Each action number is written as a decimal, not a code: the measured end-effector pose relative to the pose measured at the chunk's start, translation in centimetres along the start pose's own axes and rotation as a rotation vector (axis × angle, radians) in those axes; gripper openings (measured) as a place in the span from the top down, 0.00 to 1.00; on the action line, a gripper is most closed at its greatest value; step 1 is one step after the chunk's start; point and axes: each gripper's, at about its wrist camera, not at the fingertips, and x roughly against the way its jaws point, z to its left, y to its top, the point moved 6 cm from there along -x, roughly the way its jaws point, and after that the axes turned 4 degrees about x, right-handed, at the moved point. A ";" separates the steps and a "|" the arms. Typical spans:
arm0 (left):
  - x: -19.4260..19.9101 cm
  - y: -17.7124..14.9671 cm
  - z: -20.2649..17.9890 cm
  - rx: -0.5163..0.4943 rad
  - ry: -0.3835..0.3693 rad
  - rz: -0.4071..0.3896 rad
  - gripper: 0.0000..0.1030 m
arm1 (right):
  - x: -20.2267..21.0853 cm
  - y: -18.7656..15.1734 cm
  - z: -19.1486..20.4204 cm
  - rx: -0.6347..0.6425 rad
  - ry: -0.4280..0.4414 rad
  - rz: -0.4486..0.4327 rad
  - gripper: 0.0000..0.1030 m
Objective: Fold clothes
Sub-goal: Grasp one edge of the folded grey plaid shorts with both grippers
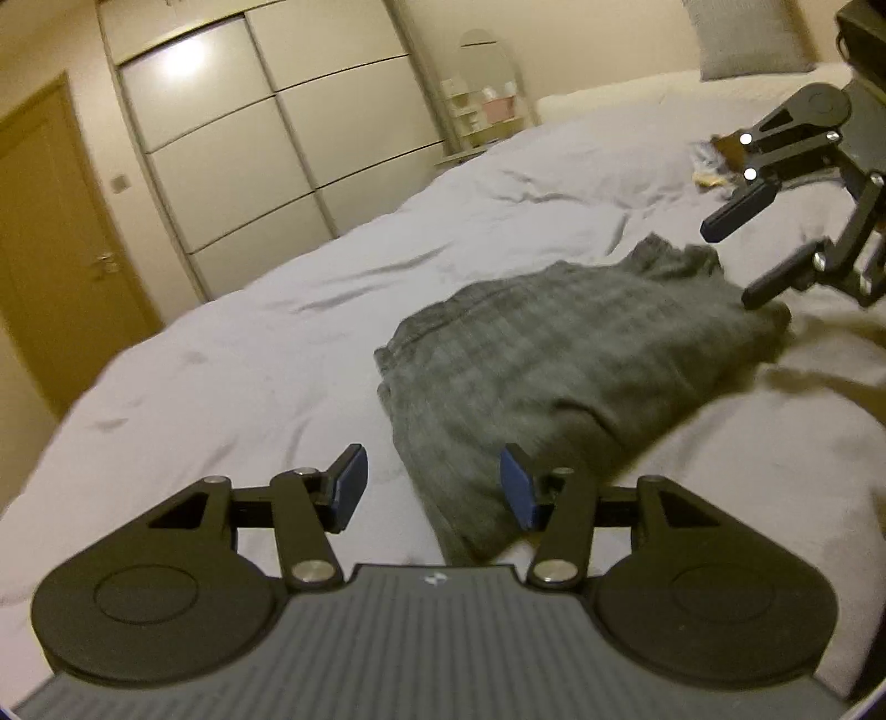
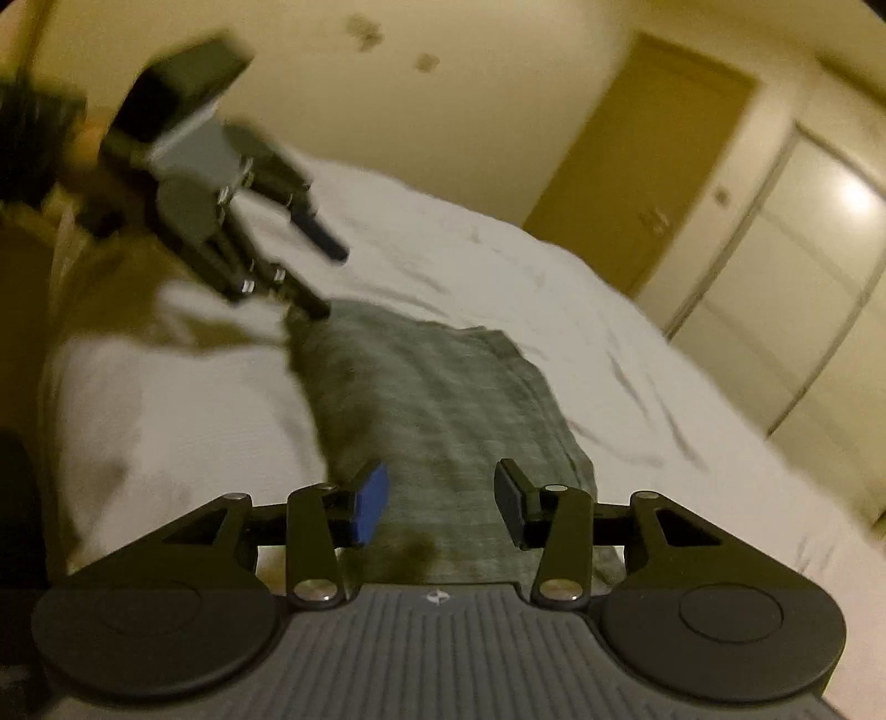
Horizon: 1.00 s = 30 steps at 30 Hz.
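Note:
A grey checked garment [image 1: 554, 360] lies folded into a long strip on the white bed. In the left wrist view my left gripper [image 1: 434, 487] stands open just above the garment's near end, nothing between its blue pads. My right gripper [image 1: 731, 260] shows at the far end of the garment, open, its lower finger close to the cloth corner. In the right wrist view my right gripper [image 2: 440, 501] hangs open over one end of the garment [image 2: 443, 399], and my left gripper [image 2: 332, 282], blurred and open, hovers at the opposite end.
The white duvet [image 1: 277, 332] covers the whole bed. A grey pillow [image 1: 742, 39] leans at the head, with small crumpled items [image 1: 714, 160] near it. A wardrobe [image 1: 249, 138], a wooden door [image 1: 55, 249] and a small shelf unit [image 1: 487, 105] stand beyond the bed.

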 end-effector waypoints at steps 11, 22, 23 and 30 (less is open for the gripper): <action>0.2 -1.5 -7.1 -0.511 0.240 0.125 0.51 | -4.9 0.0 3.5 0.269 -0.136 0.156 0.61; -4.4 -2.0 -9.7 -0.819 0.222 0.132 0.73 | -3.8 0.1 -0.9 0.268 -0.149 0.133 0.99; -3.9 -2.1 -10.0 -0.811 0.212 0.129 0.75 | -3.2 -0.3 -1.3 0.279 -0.153 0.135 0.99; -0.5 -2.7 -12.7 -0.749 0.143 0.101 0.80 | 0.0 -5.2 -0.8 0.373 -0.121 0.176 0.99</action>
